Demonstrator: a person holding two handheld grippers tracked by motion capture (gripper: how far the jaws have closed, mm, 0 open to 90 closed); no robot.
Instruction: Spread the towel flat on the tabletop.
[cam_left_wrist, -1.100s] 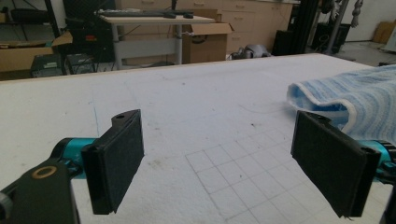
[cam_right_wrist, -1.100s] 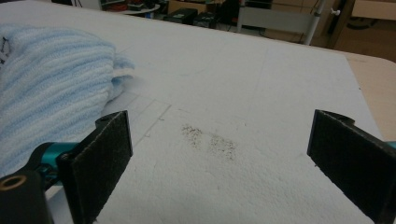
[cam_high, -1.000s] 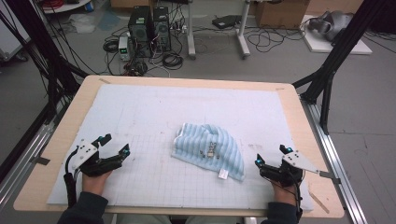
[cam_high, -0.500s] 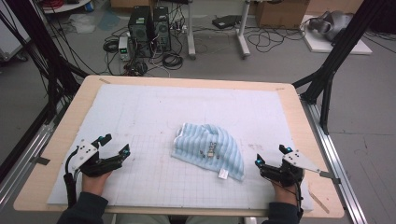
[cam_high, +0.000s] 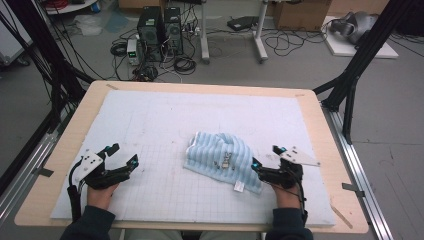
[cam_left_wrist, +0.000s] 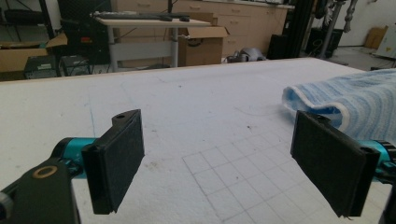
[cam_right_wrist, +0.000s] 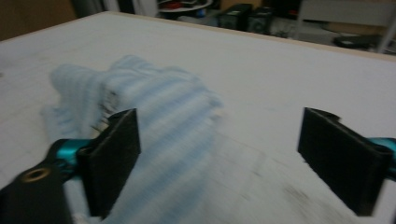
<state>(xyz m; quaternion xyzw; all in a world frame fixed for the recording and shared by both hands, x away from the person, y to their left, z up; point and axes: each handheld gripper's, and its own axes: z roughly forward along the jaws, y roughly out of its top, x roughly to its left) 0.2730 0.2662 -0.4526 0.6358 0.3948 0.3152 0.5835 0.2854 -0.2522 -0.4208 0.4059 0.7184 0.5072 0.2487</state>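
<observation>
At the near edge of the table (cam_high: 60, 150), the person's two hands come in from below, each with a gripper. The left gripper (cam_high: 122, 159) rests on the white mat (cam_high: 150, 120) at the near left, its jaws spread wide with nothing between them; in the left gripper view the bare gridded mat lies between its two black pads (cam_left_wrist: 119, 158). The right gripper (cam_high: 265, 157) sits at the near right, just beside the right edge of the cloth (cam_high: 220, 157). Its jaws have just been closing a little yet stand wide apart, and they hold nothing; in the blurred right gripper view the cloth (cam_right_wrist: 154, 121) lies ahead and toward its left pad (cam_right_wrist: 116, 156), whether touching it I cannot tell. The cloth, a crumpled blue-and-white striped piece with a small white tag (cam_high: 239, 186) at its near corner, lies on the mat right of the middle. Beyond the table's far edge stand computer towers (cam_high: 160, 25) among cables on the floor.
</observation>
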